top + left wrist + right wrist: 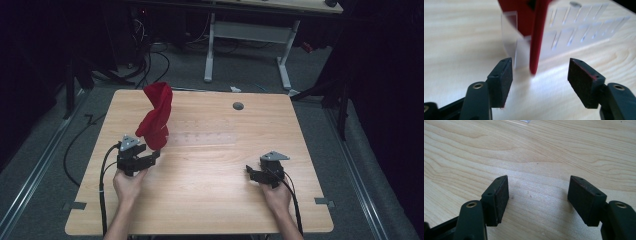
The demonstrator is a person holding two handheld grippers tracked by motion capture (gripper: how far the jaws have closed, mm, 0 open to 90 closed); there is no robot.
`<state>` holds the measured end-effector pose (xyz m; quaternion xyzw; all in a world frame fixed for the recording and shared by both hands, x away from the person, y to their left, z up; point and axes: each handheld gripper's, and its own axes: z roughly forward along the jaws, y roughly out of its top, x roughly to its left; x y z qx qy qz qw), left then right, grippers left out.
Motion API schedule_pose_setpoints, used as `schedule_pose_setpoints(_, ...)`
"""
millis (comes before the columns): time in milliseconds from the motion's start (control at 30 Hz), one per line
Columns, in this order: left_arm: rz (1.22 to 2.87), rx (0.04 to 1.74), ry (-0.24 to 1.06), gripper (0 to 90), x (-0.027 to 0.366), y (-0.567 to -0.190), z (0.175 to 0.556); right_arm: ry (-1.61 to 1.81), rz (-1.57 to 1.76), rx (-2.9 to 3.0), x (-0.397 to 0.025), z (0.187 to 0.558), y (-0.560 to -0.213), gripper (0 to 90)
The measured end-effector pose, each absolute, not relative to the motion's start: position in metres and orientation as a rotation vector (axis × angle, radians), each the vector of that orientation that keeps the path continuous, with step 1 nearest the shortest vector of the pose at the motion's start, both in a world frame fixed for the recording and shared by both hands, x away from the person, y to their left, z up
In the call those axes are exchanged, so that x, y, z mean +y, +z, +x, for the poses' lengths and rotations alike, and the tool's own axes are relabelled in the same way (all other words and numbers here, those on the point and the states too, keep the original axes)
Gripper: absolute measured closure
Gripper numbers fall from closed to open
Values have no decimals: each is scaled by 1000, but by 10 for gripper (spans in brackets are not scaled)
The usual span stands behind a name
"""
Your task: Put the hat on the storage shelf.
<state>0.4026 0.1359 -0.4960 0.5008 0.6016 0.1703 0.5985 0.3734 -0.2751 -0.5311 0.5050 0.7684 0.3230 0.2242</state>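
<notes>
- Right gripper [252,172]: low over bare wooden bench [210,200], near right edge. Jaws spread wide, released; nothing between them, only wood grain in right gripper view.
- Left gripper [150,157]: near-left of bench. Jaws wide apart, released, gripping nothing.
- Red cloth [535,32]: hangs just beyond the left jaws, lower tip between them in line of sight, not touching the pads; blurred. In high view it stands twisted above the bench.
- Clear plastic compartment tray [579,30]: behind the cloth, on bench.
- No legible writing or labels.
</notes>
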Motion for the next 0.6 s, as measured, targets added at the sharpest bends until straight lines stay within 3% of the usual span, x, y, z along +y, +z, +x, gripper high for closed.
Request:
schedule_pose_setpoints(333,1373,1387,468,335,112,-544,374,891,1392,2121,-275,373,-531,336)
schedule_pose_setpoints(600,1372,1380,474,306,110,-547,374,891,1394,2121,-275,373,-531,336)
